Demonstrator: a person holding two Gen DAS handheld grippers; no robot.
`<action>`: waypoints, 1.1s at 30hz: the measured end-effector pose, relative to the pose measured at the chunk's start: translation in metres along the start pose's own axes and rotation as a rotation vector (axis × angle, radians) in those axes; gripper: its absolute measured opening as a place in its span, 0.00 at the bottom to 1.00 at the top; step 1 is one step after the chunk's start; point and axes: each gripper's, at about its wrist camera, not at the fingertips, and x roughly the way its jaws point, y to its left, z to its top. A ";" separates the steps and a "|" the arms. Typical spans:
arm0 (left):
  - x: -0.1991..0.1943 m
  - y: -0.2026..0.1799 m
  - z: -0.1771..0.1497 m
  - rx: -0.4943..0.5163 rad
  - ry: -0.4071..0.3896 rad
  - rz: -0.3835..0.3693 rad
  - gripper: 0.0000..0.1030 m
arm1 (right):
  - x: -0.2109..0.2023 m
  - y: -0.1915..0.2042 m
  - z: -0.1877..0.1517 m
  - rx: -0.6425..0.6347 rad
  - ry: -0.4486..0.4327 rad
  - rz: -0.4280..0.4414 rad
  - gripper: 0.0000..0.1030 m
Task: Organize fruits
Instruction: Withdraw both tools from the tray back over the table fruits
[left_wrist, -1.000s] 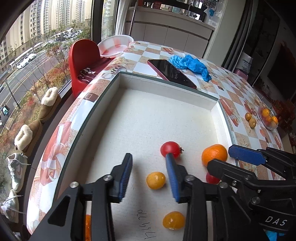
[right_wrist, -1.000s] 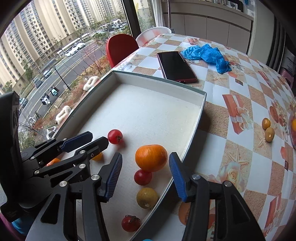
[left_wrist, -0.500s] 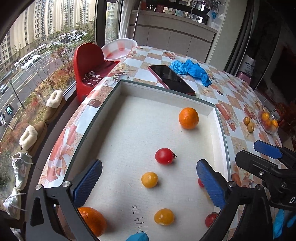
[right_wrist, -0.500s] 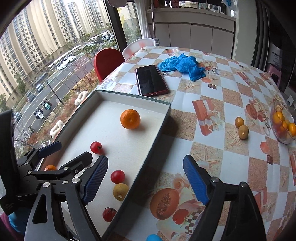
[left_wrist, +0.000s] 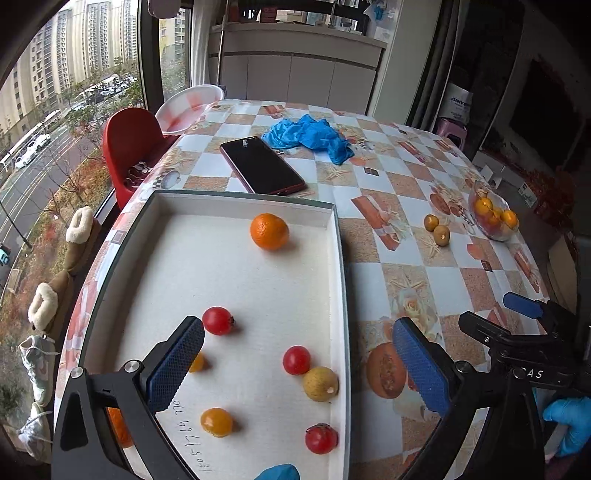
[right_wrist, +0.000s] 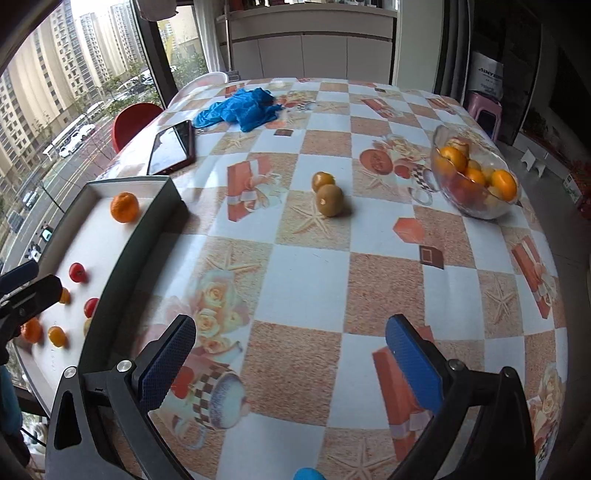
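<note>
A white tray (left_wrist: 341, 266) holds an orange (left_wrist: 269, 231) near its far edge, red tomatoes (left_wrist: 218, 320), yellow fruits (left_wrist: 216, 422) and a tan fruit (left_wrist: 320, 383). My left gripper (left_wrist: 297, 365) is open and empty above the tray's near right part. My right gripper (right_wrist: 290, 362) is open and empty over the tablecloth, right of the tray (right_wrist: 147, 236). Two brownish fruits (right_wrist: 329, 199) lie on the table ahead of it. A glass bowl (right_wrist: 476, 181) at the far right holds several oranges.
A dark phone (left_wrist: 261, 170) and a crumpled blue glove (left_wrist: 310, 134) lie beyond the tray. A red chair (left_wrist: 129, 147) and a white basin (left_wrist: 184, 110) stand at the table's far left by the window. The right gripper also shows in the left wrist view (left_wrist: 524, 321).
Both grippers opened wide and drew back and up. The orange that sat between the right gripper's fingers now lies free at the tray's far edge. The right gripper swung right, over the tablecloth.
</note>
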 end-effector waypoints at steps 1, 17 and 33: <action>0.000 -0.008 0.002 0.013 0.003 -0.005 0.99 | 0.001 -0.010 -0.003 0.014 0.002 -0.020 1.00; 0.047 -0.131 0.063 0.122 0.058 -0.078 0.99 | 0.004 -0.102 -0.042 0.098 -0.066 -0.158 1.00; 0.147 -0.158 0.106 0.030 0.141 -0.017 0.99 | 0.003 -0.103 -0.046 0.104 -0.098 -0.141 1.00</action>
